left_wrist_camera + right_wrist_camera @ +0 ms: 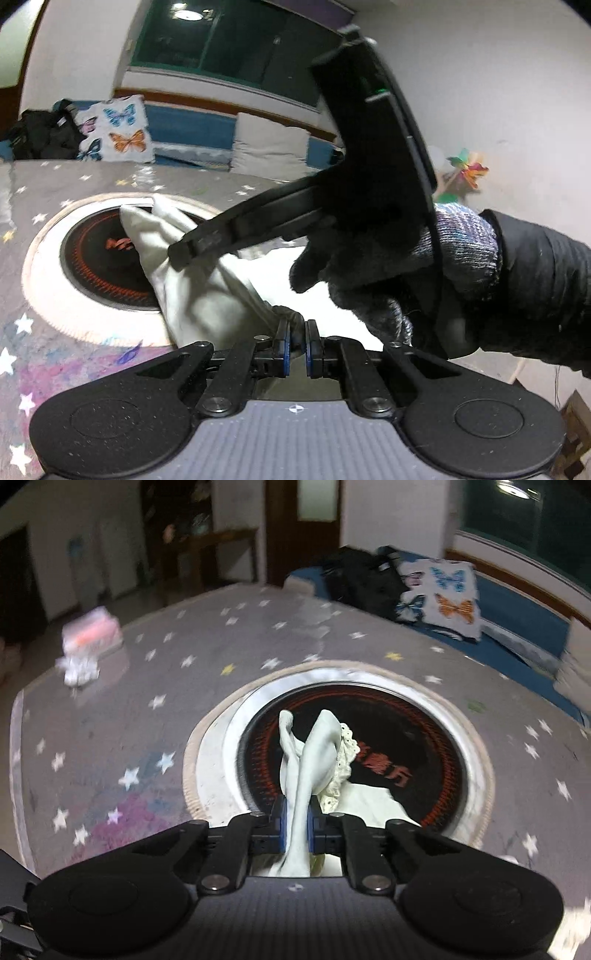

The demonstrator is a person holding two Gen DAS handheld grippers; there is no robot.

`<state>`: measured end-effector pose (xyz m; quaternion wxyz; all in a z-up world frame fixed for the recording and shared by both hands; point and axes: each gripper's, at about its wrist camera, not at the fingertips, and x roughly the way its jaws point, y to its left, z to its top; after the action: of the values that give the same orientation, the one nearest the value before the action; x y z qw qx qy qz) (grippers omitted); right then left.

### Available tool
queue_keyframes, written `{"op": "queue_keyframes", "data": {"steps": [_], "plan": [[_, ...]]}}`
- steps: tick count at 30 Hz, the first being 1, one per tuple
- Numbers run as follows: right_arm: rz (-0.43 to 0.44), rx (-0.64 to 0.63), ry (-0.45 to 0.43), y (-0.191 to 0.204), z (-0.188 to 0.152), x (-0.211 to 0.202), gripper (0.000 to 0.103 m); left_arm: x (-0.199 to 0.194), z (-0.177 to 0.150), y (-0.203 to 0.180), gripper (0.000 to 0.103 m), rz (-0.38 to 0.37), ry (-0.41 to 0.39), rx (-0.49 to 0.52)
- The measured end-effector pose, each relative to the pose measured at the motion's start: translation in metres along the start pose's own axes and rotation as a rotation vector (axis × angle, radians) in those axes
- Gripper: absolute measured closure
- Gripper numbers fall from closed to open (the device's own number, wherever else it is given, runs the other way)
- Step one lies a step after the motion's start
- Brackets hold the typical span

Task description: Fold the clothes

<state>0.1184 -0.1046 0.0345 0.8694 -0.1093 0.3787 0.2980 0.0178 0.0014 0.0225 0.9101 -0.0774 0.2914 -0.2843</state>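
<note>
Left hand-held gripper [295, 334], right hand-held gripper [295, 825] both pinching white garment [321, 746]; round cooktop [406, 738] beneath.

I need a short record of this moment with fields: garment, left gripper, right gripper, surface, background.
garment: white cloth with a lace edge, bunched and lifted
left gripper: shut on a gathered edge of the cloth
right gripper: shut on a fold of the cloth, held by a gloved hand
surface: grey table cover with stars, round black hotplate in the middle
background: butterfly cushion on a blue bench
</note>
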Motion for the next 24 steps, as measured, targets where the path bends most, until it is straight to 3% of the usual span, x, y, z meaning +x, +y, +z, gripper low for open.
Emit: {"op": "queue_keyframes", "data": {"steps": [11, 18, 24], "plan": [[-0.042, 0.342, -0.174, -0.107, -0.061, -0.095, 0.095, 0.037, 0.016, -0.078, 0.095, -0.183, 0.032, 0.149], [-0.069, 0.494, -0.17, -0.164, -0.117, -0.106, 0.095, 0.094, 0.007, -0.11, 0.096, -0.23, 0.165, 0.184], [-0.038, 0.547, -0.222, -0.181, -0.134, -0.116, 0.095, 0.11, 0.013, -0.124, 0.096, -0.24, 0.173, 0.203]]}}
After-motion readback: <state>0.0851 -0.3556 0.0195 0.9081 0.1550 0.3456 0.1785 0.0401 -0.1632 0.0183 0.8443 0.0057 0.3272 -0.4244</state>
